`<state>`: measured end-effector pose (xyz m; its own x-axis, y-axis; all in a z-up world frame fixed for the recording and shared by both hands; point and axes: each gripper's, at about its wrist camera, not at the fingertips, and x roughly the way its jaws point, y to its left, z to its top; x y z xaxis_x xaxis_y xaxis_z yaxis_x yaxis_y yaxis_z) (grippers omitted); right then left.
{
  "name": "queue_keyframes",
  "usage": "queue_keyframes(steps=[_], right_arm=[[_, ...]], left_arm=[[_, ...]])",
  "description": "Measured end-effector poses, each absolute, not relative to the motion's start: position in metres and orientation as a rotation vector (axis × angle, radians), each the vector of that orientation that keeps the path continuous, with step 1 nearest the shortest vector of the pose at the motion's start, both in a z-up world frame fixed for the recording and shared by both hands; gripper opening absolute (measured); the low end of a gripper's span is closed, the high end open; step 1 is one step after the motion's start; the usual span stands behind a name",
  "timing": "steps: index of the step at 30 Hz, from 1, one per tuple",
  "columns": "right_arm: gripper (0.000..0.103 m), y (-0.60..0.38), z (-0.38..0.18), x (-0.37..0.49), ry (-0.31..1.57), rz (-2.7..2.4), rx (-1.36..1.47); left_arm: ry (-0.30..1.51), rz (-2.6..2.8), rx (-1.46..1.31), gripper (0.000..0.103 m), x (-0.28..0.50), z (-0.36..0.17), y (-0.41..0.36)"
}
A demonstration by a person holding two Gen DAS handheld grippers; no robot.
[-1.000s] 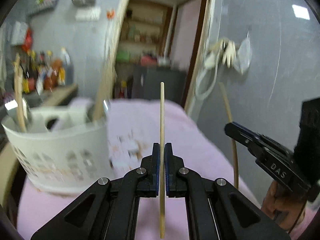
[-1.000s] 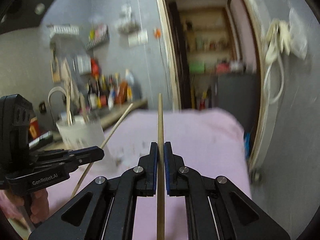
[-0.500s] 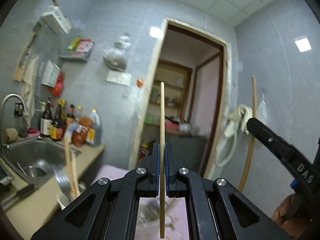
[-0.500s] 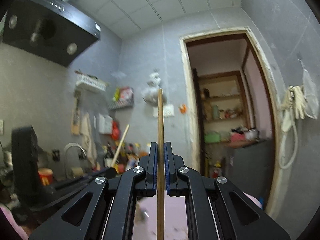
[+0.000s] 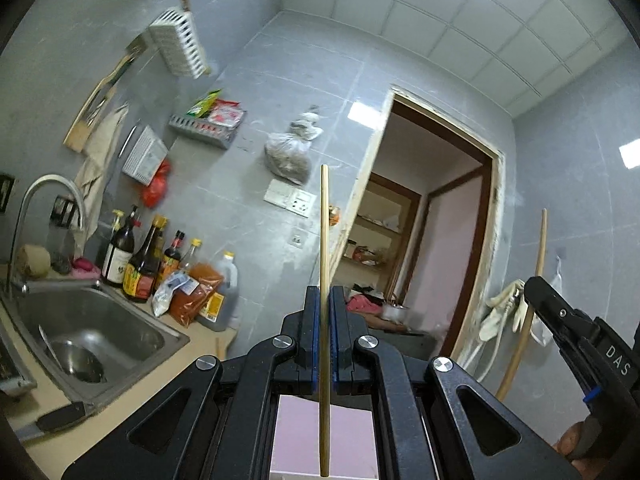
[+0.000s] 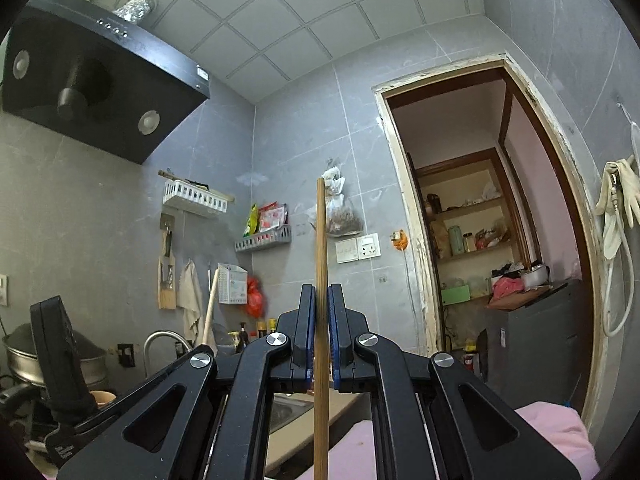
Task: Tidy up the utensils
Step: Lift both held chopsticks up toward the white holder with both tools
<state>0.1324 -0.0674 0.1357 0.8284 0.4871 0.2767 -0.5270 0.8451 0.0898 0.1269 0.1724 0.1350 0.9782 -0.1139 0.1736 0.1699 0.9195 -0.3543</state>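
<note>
I have one chopstick in each hand, and both are pinched the same way for the same reason. My left gripper (image 5: 325, 336) is pressed together on a pale chopstick (image 5: 324, 240), the blue pads clamping it partway along its length so that a long end stands up past the fingertips and a shorter end hangs below, over the pink cloth (image 5: 324, 432). My right gripper (image 6: 320, 336) is closed on a darker brown chopstick (image 6: 320, 248) in just the same fashion. Gripping near the middle keeps each stick from swinging or slipping out, I judge, and holding them upright means I can lower them end-first into a holder

Both grippers are tilted up towards the wall and ceiling, so no utensil holder shows in either view, and I cannot tell where it stands from here. From the left wrist I can see my right gripper at the far right with its stick rising beside the doorway (image 5: 436, 216); the two sticks are well apart, which I reckon keeps them from knocking together. The sink (image 5: 80, 332) lies to my left, near but not touched
</note>
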Motion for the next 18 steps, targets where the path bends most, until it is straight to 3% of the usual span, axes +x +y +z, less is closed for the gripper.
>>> queue_keyframes(steps=[18], right_arm=[[0.004,-0.048,0.081,0.156,-0.211,0.513,0.121]], left_arm=[[-0.077,-0.017,-0.371,0.003,0.144,0.076,0.156]])
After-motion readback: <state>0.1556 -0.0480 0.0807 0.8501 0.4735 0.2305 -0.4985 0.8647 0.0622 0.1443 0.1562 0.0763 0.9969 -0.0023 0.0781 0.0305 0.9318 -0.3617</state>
